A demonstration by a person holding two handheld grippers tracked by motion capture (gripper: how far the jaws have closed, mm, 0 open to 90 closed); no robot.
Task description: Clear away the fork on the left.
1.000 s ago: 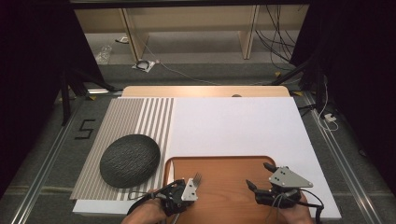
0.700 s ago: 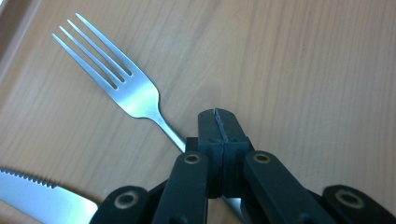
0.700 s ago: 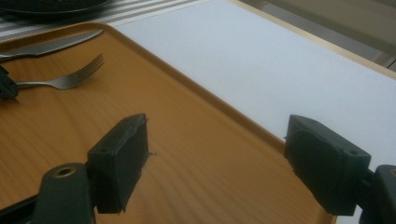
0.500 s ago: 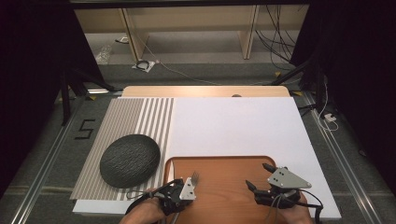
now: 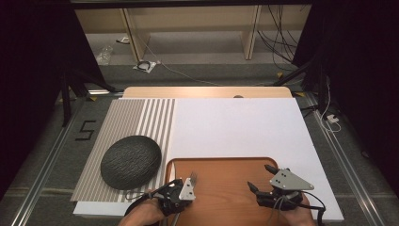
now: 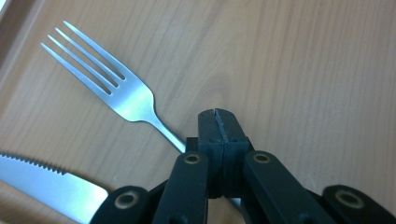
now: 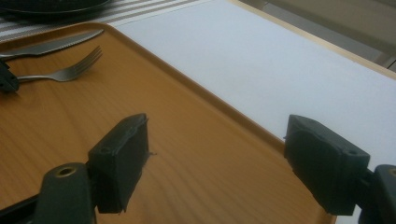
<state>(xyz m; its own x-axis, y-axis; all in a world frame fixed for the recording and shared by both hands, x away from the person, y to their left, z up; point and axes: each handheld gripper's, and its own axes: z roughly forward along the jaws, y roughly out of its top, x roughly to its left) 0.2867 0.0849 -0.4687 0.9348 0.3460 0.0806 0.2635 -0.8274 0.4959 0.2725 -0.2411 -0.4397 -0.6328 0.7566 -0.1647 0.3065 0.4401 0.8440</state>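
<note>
My left gripper [image 6: 218,122] has its jaws clenched on the handle of the silver metal fork [image 6: 109,83] on the brown wooden tray [image 5: 226,188], right gripper [image 7: 215,161] released, so I'd lift it level, clear of the serrated steel knife [image 6: 44,184].

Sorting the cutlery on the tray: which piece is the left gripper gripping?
The fork: the left gripper has its fingers shut on the fork's handle. The serrated knife lies beside it, untouched, nearer the tray's edge.
</note>
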